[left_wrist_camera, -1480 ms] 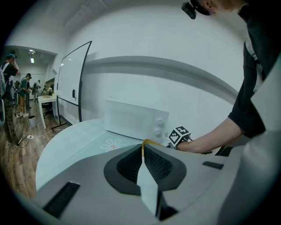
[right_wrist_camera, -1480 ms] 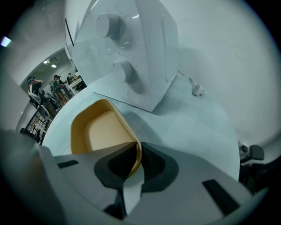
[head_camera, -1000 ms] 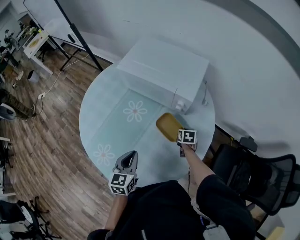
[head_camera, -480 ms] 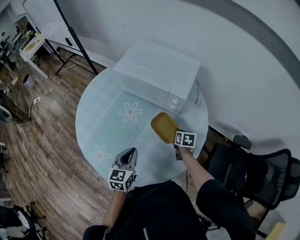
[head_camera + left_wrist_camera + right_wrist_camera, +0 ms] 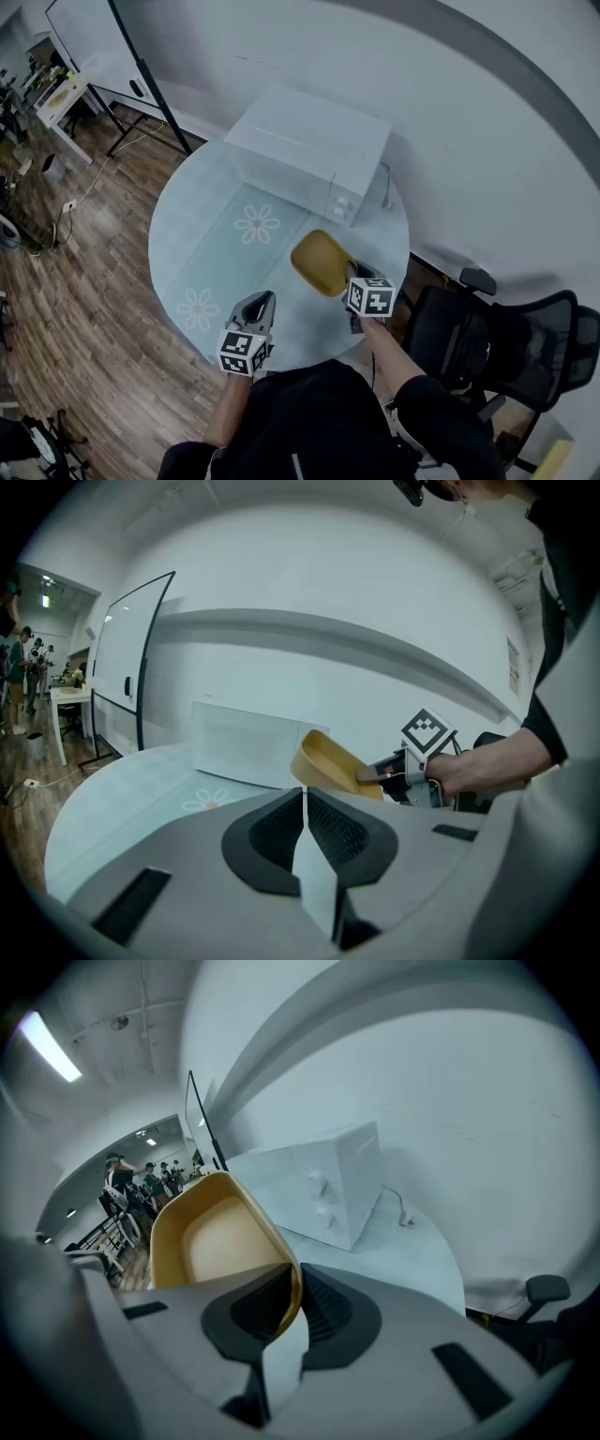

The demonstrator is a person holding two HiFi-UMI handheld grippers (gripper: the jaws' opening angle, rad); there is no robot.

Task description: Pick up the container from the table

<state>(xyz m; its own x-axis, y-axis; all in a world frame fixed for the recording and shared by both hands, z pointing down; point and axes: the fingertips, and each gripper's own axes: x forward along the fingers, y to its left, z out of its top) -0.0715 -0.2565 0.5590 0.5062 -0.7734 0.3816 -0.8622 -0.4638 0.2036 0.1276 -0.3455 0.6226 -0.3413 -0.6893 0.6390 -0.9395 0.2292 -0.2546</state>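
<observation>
The container is a shallow yellow-tan tray (image 5: 320,262), empty inside. My right gripper (image 5: 354,277) is shut on its near rim and holds it tilted above the round glass table (image 5: 202,253). In the right gripper view the container (image 5: 217,1241) fills the left centre, its rim pinched between the jaws (image 5: 292,1302). The left gripper view shows the container (image 5: 333,764) lifted off the table at the right. My left gripper (image 5: 259,307) hovers at the table's near edge, shut with nothing in it (image 5: 305,803).
A white microwave (image 5: 307,152) stands at the back of the table, its cable (image 5: 384,192) trailing to the right. Flower prints (image 5: 258,225) mark the glass. A black office chair (image 5: 497,347) stands at the right. A whiteboard stand (image 5: 122,70) is far left.
The right gripper has drawn the container back toward me and slightly left, off the table. The left gripper has hardly moved.
</observation>
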